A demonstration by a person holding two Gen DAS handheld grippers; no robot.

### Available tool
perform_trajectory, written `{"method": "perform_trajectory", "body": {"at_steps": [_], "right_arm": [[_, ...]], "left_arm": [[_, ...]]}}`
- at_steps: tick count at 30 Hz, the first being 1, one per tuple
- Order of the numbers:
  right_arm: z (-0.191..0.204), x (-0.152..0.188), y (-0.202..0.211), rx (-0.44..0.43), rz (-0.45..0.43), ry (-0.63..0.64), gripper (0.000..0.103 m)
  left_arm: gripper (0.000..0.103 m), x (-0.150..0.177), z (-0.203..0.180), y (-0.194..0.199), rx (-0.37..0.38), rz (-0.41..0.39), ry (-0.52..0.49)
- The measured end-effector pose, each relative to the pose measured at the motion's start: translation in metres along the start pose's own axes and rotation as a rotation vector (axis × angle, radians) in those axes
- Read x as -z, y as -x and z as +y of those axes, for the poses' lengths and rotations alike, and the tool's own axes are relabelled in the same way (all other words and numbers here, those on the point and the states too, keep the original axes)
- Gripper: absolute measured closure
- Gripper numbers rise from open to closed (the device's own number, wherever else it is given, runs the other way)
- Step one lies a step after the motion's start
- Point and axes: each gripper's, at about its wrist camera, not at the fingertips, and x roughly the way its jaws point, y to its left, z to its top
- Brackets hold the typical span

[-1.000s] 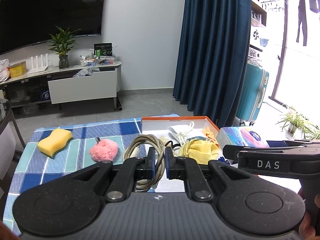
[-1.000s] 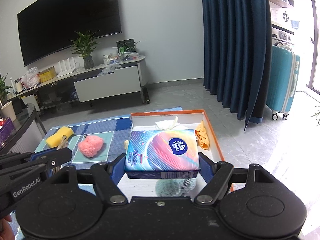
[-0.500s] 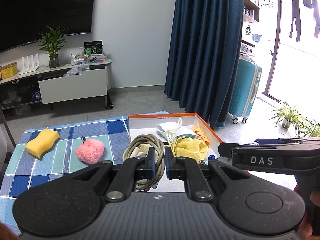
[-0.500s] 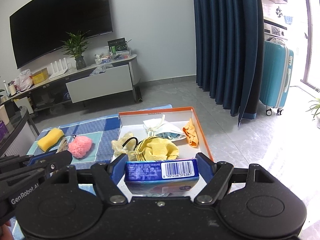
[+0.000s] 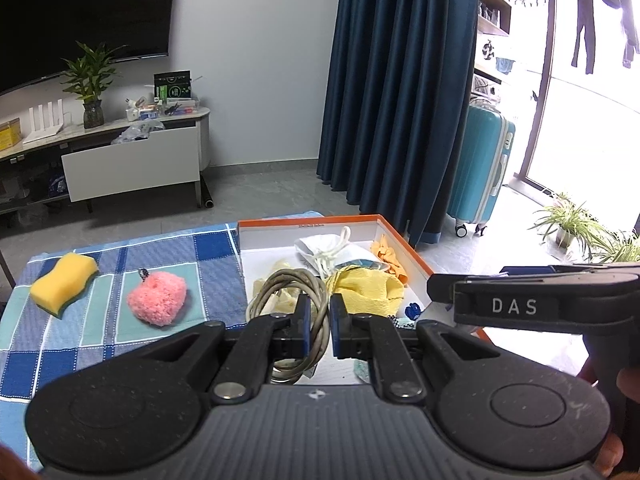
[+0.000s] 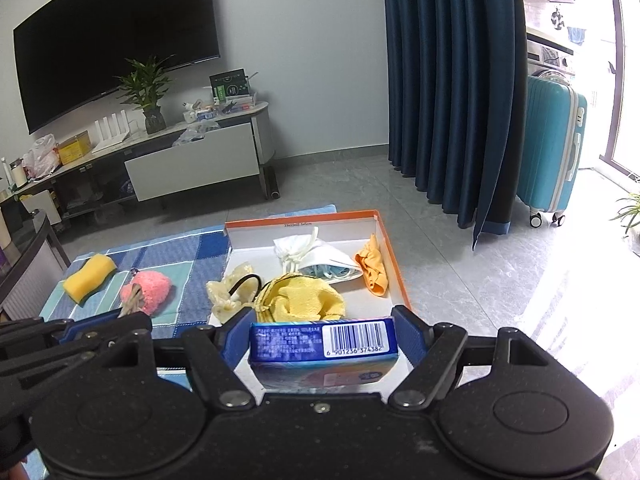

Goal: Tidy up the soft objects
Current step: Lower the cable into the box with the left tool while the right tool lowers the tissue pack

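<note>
My left gripper is shut on a coiled beige cable and holds it over the near left part of the orange-rimmed white box. My right gripper is shut on a blue tissue pack, tipped barcode side up, at the box's near edge. The box holds a yellow cloth, a white drawstring bag, an orange cloth and a pale crumpled piece. A yellow sponge and a pink pompom lie on the blue checked cloth to the left.
The right gripper body crosses the left wrist view at the right. A TV cabinet, dark blue curtains and a teal suitcase stand beyond the table. Potted plants sit on the floor at right.
The tissue pack has tipped forward in my right gripper, from top face showing to barcode side showing, and dropped lower. My left gripper stays shut on the cable and has shifted slightly.
</note>
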Motion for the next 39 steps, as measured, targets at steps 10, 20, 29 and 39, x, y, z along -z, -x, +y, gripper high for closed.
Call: {"method": "perform_trajectory", "body": {"at_steps": [10,20,29,39], "right_arm": [[-0.015,-0.011,-0.015,0.015,0.011,0.003,0.014],[-0.02,-0.025,-0.033,0.011,0.021,0.011,0.014],[-0.021,-0.033,-0.048,0.009,0.032,0.021,0.014],[-0.021,-0.04,-0.062,0.004,0.045,0.019,0.014]], "left_arm": [[0.09,-0.002,-0.011,-0.016,0.036,0.025,-0.012],[0.09,-0.008,-0.02,-0.032,0.063,0.04,-0.024],[0.09,-0.012,-0.023,-0.044,0.069,0.048,-0.027],[0.09,-0.02,-0.017,-0.056,0.055,0.055,-0.013]]}}
